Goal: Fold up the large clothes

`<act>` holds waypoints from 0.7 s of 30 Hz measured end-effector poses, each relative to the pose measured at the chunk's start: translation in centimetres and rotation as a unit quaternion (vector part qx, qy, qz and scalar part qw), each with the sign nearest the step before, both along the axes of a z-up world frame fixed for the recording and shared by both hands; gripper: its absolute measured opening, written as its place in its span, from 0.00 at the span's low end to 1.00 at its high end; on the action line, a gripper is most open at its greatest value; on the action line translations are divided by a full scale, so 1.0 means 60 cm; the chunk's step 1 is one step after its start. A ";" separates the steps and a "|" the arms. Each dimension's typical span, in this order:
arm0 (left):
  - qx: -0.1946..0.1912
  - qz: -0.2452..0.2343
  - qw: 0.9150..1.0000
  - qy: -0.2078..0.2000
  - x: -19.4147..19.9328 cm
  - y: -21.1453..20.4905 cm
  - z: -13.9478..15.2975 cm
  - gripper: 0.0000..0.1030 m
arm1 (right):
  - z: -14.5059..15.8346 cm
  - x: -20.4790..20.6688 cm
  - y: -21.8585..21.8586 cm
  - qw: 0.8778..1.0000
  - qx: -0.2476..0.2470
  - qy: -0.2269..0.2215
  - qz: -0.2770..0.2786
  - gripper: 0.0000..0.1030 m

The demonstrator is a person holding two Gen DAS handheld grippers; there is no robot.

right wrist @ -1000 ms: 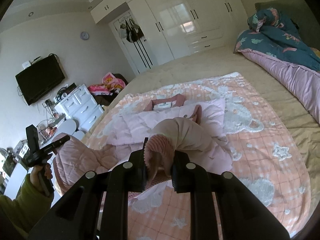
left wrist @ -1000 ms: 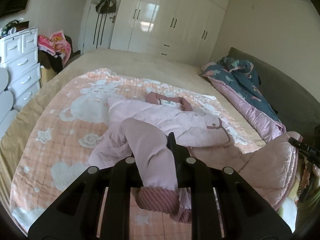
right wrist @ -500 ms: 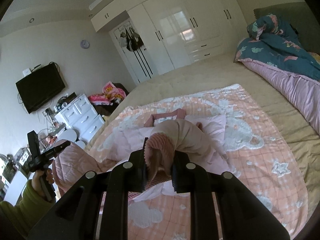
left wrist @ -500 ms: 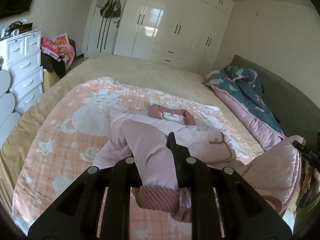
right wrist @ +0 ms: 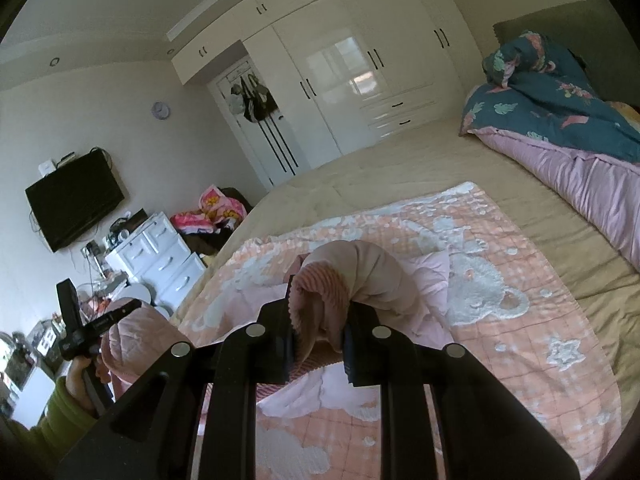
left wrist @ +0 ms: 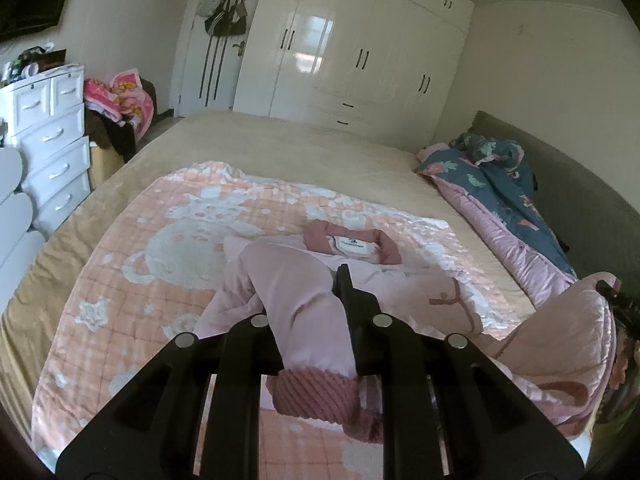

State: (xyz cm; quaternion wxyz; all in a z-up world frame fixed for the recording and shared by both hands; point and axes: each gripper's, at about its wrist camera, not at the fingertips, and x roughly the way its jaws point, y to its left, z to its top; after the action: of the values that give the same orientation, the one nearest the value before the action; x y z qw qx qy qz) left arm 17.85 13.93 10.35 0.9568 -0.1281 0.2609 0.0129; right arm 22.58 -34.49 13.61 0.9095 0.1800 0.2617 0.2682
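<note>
The pink padded jacket lies on the bed just ahead of both grippers. It looks soft, puffy and light, so the ribbed cuffs are good spots to hold. The left gripper pinches one sleeve; the right gripper pinches the other cuff. Since a second ago, both sleeves have been lifted higher and carried toward the collar.

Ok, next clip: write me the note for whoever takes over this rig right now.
Left claw: shut on the left sleeve, ribbed cuff hanging below the fingers.
Right claw: shut on the right sleeve at its cuff.
The pink jacket lies on the peach blanket, collar toward the wardrobe; both sleeves are lifted above the body.
Done: both sleeves gripped and raised.
Left: probably lay the sleeves across the body, then fold it.
</note>
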 end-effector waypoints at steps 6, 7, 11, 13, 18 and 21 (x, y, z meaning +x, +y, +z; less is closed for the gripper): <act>0.005 0.008 1.000 0.005 0.018 0.002 -0.008 0.09 | -0.006 0.022 0.000 1.000 0.003 0.007 -0.005 0.17; 0.005 0.008 1.000 0.006 0.020 0.002 -0.009 0.09 | -0.009 0.026 0.000 1.000 0.003 0.009 -0.006 0.17; 0.010 0.008 1.000 0.010 0.030 0.002 -0.010 0.09 | -0.020 0.043 -0.002 1.000 0.006 0.019 -0.010 0.17; 0.012 0.009 1.000 0.012 0.036 0.002 -0.012 0.09 | -0.025 0.053 -0.003 1.000 0.008 0.024 -0.012 0.17; 0.014 0.014 1.000 0.019 0.056 0.003 -0.018 0.09 | -0.036 0.073 -0.002 0.999 0.007 0.033 -0.017 0.17; 0.016 0.015 1.000 0.022 0.067 0.004 -0.024 0.09 | -0.042 0.085 -0.003 0.999 0.006 0.037 -0.019 0.17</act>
State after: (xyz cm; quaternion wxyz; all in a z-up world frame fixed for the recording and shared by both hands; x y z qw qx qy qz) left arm 21.86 14.19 8.93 0.9524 -0.1169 0.2796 0.0346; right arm 27.68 -34.66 11.11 0.9028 0.2007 0.2903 0.2457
